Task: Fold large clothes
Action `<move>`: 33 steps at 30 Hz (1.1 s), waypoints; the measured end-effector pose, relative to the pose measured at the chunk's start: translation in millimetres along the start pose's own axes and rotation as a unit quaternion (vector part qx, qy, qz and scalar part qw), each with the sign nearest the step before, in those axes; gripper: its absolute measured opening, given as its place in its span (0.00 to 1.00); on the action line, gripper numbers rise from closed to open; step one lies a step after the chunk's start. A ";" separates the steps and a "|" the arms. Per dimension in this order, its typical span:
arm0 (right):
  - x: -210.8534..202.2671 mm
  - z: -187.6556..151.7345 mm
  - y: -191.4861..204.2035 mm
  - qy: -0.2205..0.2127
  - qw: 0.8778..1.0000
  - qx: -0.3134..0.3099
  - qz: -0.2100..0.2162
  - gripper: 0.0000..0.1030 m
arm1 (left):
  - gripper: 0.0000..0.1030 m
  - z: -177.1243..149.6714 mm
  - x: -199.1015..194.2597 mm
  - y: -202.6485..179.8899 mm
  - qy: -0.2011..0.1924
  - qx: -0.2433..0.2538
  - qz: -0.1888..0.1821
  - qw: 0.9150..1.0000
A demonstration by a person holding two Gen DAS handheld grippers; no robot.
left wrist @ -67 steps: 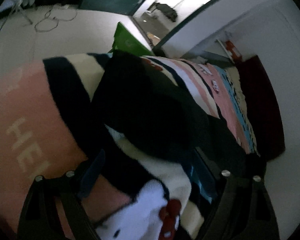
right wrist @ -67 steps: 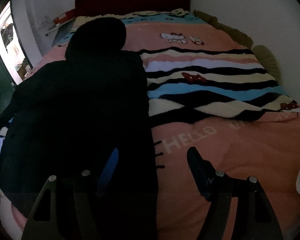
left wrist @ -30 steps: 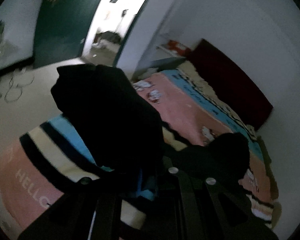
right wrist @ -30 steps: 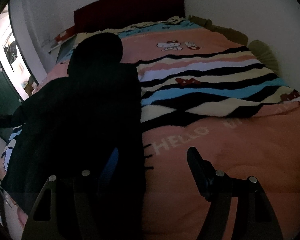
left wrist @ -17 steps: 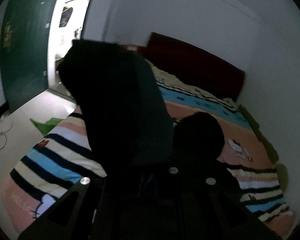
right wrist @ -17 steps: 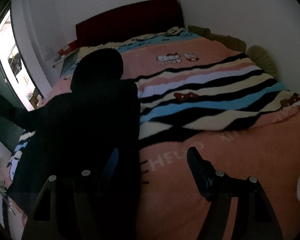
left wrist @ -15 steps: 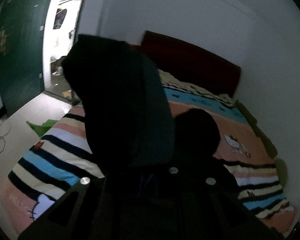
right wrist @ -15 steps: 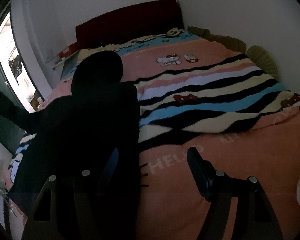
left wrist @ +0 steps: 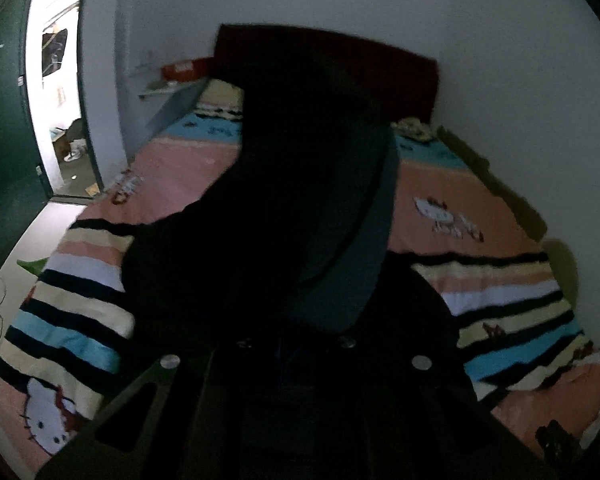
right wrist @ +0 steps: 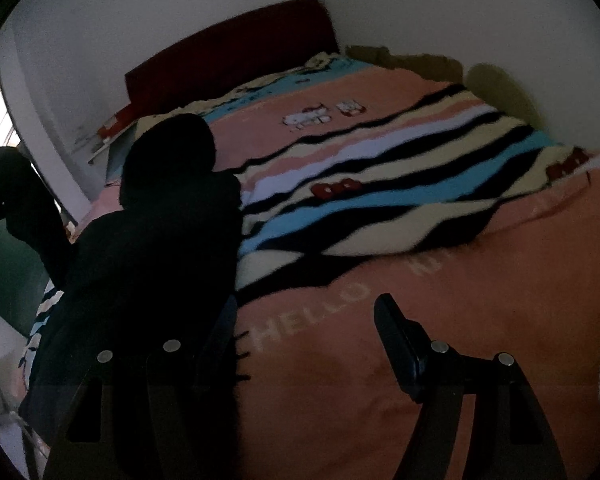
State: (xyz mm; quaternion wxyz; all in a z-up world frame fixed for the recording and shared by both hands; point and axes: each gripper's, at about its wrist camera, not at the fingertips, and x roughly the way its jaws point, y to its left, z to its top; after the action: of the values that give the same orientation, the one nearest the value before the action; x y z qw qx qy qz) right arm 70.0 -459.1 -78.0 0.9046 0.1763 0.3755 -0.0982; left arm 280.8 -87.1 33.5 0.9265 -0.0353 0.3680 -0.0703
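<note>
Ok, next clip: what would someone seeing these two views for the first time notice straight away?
A big black garment fills the middle of the left wrist view, lifted up in front of the camera by the left gripper, which is shut on it. The rest of it lies spread on the left side of the bed in the right wrist view. Beneath it is a loud pink blanket with black, blue and cream stripes and cartoon cats, and the right gripper hangs open above the word HELLO.
</note>
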 end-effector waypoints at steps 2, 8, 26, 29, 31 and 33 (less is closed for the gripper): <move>2.6 -1.4 -3.6 0.004 1.000 0.001 -0.009 0.68 | 0.08 -8.6 16.9 -16.0 0.016 0.009 0.001 1.000; 9.2 -3.4 -18.7 0.014 0.999 0.030 -0.014 0.68 | 0.08 -42.6 69.2 -42.5 0.061 0.022 0.005 0.998; 9.7 -2.3 -19.0 0.015 0.999 0.036 -0.008 0.69 | 0.20 -70.9 100.1 -66.8 0.120 0.035 0.030 0.992; 9.3 -1.8 -17.9 0.013 0.999 0.033 -0.010 0.69 | 0.26 -68.9 90.7 -70.2 0.118 0.037 0.023 0.992; 8.7 -1.8 -17.0 0.010 0.999 0.029 -0.014 0.69 | 0.36 -66.8 85.1 -72.8 0.115 0.035 0.017 0.993; 7.6 -2.4 -16.8 0.008 0.999 0.027 -0.018 0.69 | 0.59 -64.6 76.0 -76.0 0.109 0.027 -0.004 0.994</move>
State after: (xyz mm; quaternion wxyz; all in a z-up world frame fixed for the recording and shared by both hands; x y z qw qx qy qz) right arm 68.5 -473.9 -89.1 0.8947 0.1945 0.3828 -0.1229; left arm 283.1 -174.9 -56.0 0.8813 -0.0037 0.4644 -0.0870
